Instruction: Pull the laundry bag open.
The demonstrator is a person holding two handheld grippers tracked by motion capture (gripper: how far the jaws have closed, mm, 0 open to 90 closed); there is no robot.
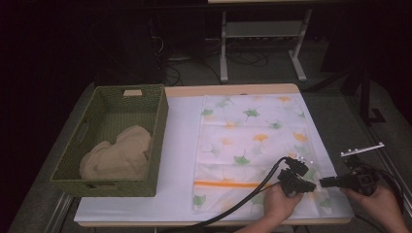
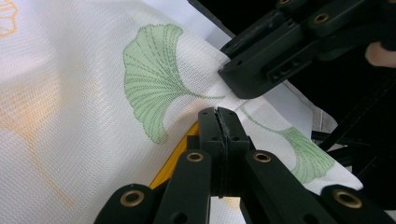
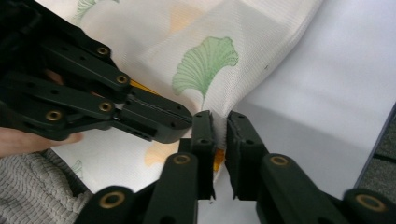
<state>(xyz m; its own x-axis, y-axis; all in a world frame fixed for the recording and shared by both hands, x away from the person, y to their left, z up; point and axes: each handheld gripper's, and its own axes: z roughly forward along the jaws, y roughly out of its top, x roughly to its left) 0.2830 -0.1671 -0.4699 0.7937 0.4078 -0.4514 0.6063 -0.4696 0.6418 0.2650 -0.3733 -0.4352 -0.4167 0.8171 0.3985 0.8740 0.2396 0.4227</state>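
Pinching the mesh laundry bag (image 2: pixel 93 93) with my left gripper (image 2: pixel 218 112), I have its jaws clamped tight on a fold of the fabric beside the orange zipper (image 1: pixel 226 184); my right gripper (image 3: pixel 220 122) sits at the same near right corner, jaws slightly parted with fabric between them; the bag lies flat on the white tabletop (image 1: pixel 182 145), right of the green basket (image 1: pixel 154 145) holding a beige cloth (image 1: pixel 119 153).

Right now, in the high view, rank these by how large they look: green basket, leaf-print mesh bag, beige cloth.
1. leaf-print mesh bag
2. green basket, close behind it
3. beige cloth, inside the basket
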